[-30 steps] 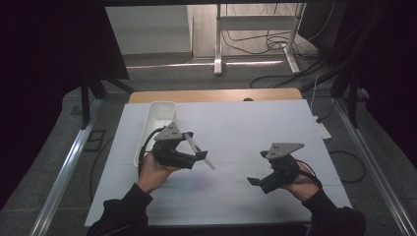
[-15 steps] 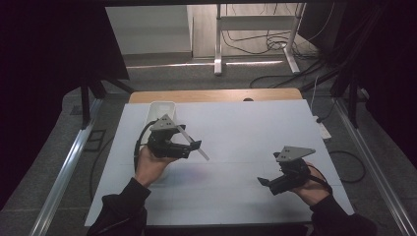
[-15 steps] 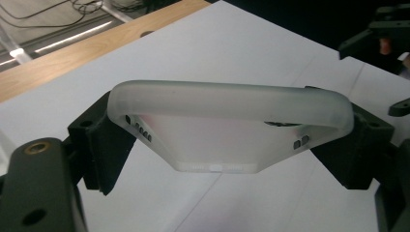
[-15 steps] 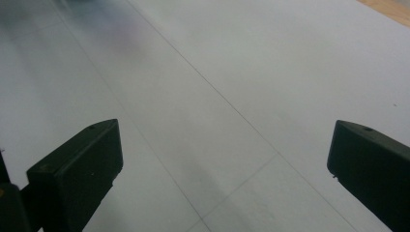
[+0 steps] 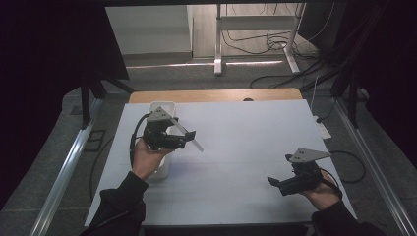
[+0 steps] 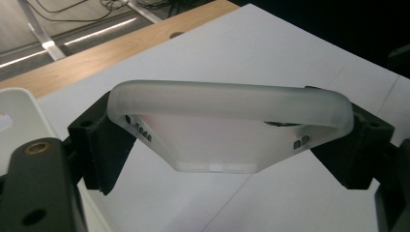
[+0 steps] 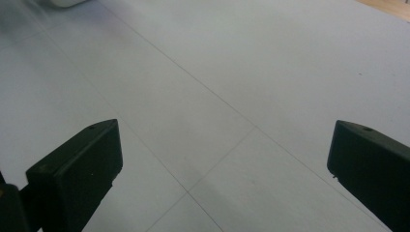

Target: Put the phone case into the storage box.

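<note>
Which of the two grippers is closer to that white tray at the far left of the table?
The left. The left gripper, shut on a clear phone case, is held right beside the white tray. The right gripper, jaws open, hovers near the table's opposite, right edge.

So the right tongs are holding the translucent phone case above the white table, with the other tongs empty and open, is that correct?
Not quite: the left tongs hold the translucent phone case above the white table, as the left gripper view shows. The right tongs are empty and open.

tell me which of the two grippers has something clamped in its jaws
The left gripper: its jaws are shut on a frosted translucent phone case, lifted above the white table. The right gripper has wide-open jaws with nothing between them.
</note>
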A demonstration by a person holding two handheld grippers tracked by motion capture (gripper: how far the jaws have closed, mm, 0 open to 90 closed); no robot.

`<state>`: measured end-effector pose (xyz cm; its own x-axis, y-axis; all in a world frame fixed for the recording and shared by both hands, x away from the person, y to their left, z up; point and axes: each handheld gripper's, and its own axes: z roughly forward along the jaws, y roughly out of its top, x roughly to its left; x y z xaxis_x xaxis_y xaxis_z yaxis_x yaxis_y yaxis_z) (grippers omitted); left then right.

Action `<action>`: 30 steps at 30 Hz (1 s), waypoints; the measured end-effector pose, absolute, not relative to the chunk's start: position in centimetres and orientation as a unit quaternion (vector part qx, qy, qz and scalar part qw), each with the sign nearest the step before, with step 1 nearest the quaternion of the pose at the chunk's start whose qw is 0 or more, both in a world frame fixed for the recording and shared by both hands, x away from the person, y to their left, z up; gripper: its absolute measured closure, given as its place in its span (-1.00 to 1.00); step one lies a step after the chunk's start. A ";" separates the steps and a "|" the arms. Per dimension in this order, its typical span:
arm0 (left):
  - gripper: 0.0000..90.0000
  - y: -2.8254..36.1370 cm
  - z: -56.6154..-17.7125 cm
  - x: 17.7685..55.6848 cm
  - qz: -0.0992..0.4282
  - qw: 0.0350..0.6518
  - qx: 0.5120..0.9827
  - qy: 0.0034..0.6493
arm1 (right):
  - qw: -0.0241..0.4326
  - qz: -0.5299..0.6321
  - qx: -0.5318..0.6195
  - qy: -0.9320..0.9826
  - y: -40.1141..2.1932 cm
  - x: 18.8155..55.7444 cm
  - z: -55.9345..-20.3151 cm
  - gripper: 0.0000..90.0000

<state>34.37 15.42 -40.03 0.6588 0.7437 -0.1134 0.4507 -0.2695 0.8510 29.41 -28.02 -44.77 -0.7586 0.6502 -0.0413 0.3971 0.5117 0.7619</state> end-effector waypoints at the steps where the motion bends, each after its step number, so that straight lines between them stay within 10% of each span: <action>1: -0.63 15.5 -39.9 34.4 0.160 0.467 0.780 0.384 | 0.164 0.388 0.314 0.851 -28.4 29.3 -44.8 -1.00; 30: -0.63 19.3 -38.0 36.4 0.195 0.448 0.750 0.447 | 0.187 0.380 0.416 0.805 -32.5 27.6 -45.1 -1.00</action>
<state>36.39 19.26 -38.00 0.5244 0.8445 -0.1088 0.4962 -0.1993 0.8450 27.59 -32.49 -45.07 -0.5839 0.8117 0.0164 0.5277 0.3642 0.7674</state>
